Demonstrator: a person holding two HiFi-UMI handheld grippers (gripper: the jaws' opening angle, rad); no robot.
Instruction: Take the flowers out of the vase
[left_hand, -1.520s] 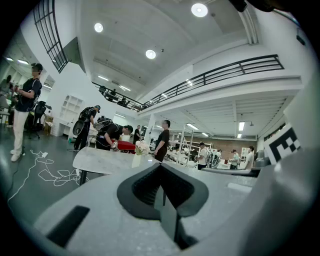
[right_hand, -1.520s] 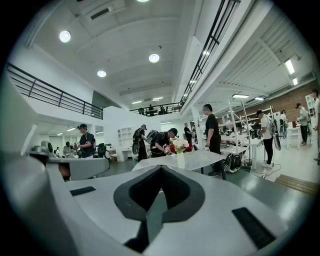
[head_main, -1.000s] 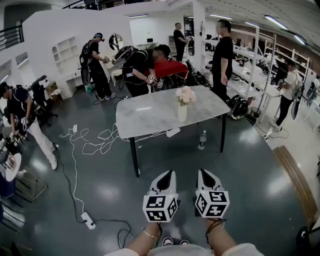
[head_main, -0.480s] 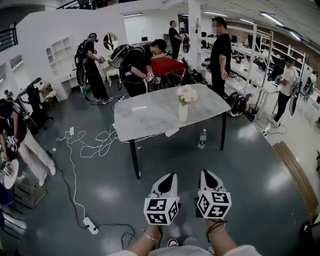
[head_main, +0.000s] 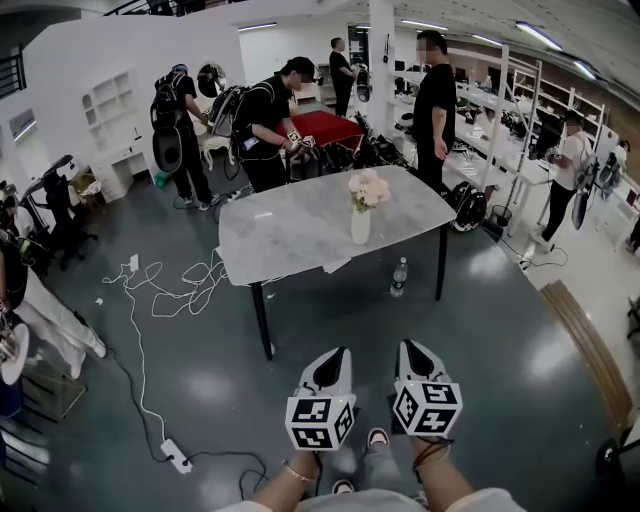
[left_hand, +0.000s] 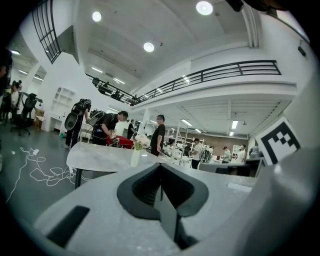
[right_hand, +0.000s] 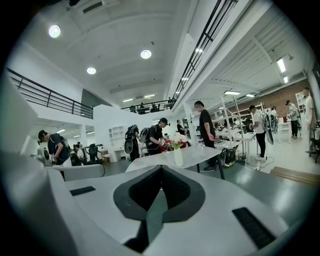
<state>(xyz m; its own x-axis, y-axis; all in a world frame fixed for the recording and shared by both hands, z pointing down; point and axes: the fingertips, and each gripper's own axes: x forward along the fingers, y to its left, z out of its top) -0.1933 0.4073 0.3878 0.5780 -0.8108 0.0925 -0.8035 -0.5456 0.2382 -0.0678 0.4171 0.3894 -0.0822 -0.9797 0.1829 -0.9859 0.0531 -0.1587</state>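
Observation:
A white vase (head_main: 360, 226) with pink flowers (head_main: 368, 188) stands on a marble-topped table (head_main: 290, 230), near its right end, well ahead of me. My left gripper (head_main: 338, 353) and right gripper (head_main: 408, 348) are held side by side low in the head view, far short of the table, both shut with nothing between the jaws. In the left gripper view the vase (left_hand: 135, 158) and flowers (left_hand: 140, 142) show small above the shut left gripper (left_hand: 160, 168). The right gripper view shows the vase (right_hand: 178, 157) above the shut right gripper (right_hand: 161, 170).
A water bottle (head_main: 399, 278) stands on the floor under the table's right side. White cables (head_main: 170, 290) and a power strip (head_main: 172, 455) lie on the floor to the left. Several people (head_main: 265, 125) stand behind the table, one (head_main: 435, 95) at its far right corner.
The table has shifted slightly left and nearer in the head view. The person behind it has straightened up. The person at the left edge has mostly left the frame. Both grippers stay shut.

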